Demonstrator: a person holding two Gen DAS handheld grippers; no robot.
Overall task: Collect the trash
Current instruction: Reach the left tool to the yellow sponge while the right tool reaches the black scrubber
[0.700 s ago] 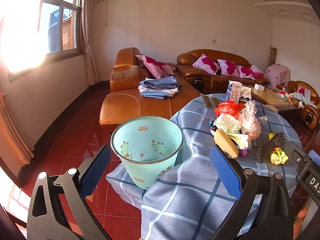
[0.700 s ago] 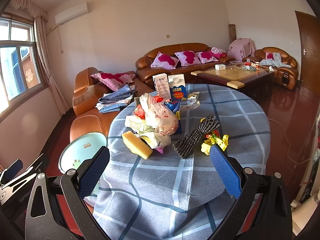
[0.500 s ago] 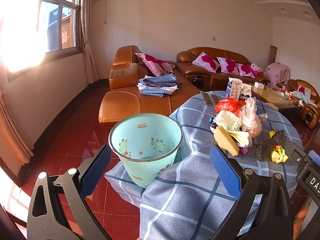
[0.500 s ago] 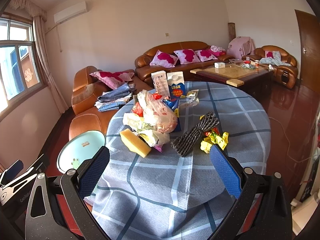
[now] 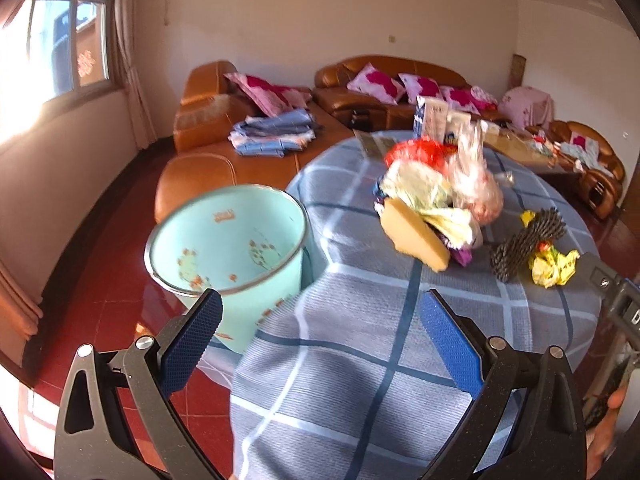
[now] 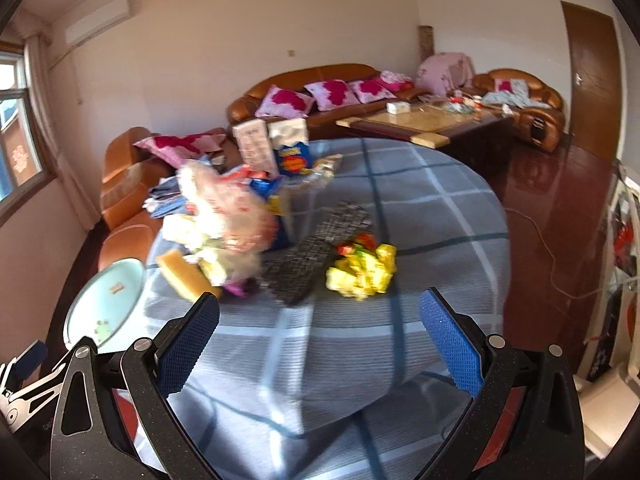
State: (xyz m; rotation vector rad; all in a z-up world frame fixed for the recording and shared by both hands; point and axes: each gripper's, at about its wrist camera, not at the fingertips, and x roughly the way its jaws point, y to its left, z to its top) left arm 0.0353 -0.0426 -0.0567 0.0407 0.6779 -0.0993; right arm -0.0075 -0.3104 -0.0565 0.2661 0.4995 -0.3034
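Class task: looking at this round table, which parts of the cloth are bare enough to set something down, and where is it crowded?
Bare: the tablecloth between the grippers and the trash, and right of the yellow wrapper. Crowded: the bag pile, sponge and cartons on the left.

L gripper (image 5: 320, 328) and R gripper (image 6: 320, 326) both wide open, nothing between jaws, angled downward.

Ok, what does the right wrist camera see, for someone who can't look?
The open right gripper hovers over a round table with a blue checked cloth, empty. Ahead lie a yellow sponge, plastic bags and yellow wrappers.
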